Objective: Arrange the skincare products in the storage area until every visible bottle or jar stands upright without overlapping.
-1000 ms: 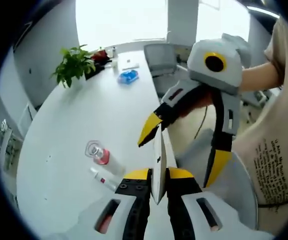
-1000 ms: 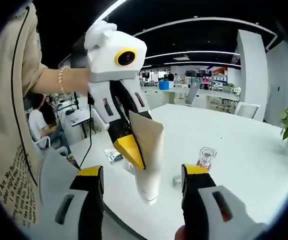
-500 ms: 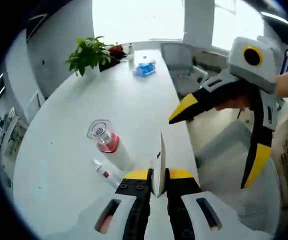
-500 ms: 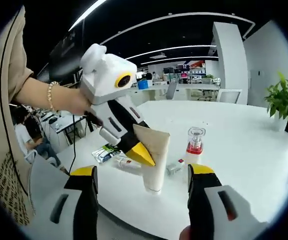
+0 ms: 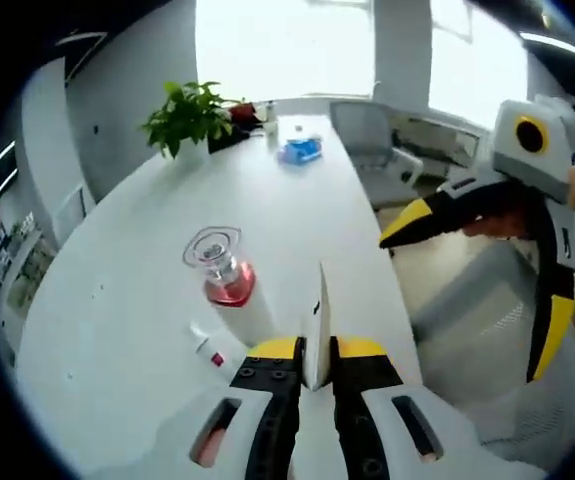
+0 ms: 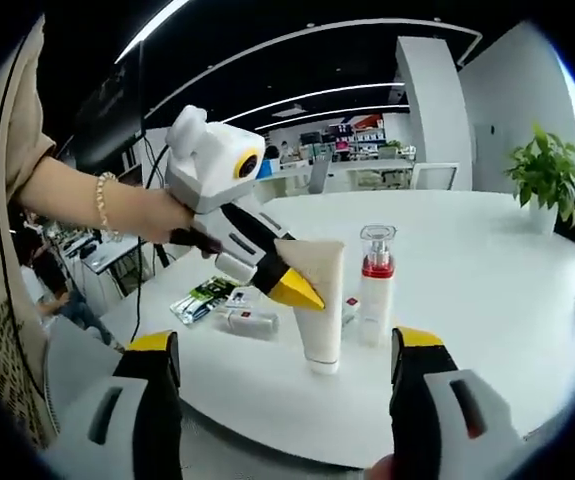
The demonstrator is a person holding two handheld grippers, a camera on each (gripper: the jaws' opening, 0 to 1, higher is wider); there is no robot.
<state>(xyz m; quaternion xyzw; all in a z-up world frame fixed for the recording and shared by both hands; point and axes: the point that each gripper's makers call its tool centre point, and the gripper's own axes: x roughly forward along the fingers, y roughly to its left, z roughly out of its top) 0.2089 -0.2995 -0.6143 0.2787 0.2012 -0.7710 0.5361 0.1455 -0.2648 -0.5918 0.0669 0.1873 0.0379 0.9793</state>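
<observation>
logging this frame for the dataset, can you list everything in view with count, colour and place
cream tube: 1, off-white, cap down on the table, crimped end between the left gripper's jaws
pump bottle: 1, white with red collar and clear cap, upright beside the tube
small tube: 1, white with red mark, lying on the table
sachet: 1, green and black, flat near the table edge
potted plant: 1, green, far end of the table
blue pack: 1, far end
table: 1, white
left gripper: yellow tips, closed on the tube
right gripper: jaws apart, holding nothing
</observation>
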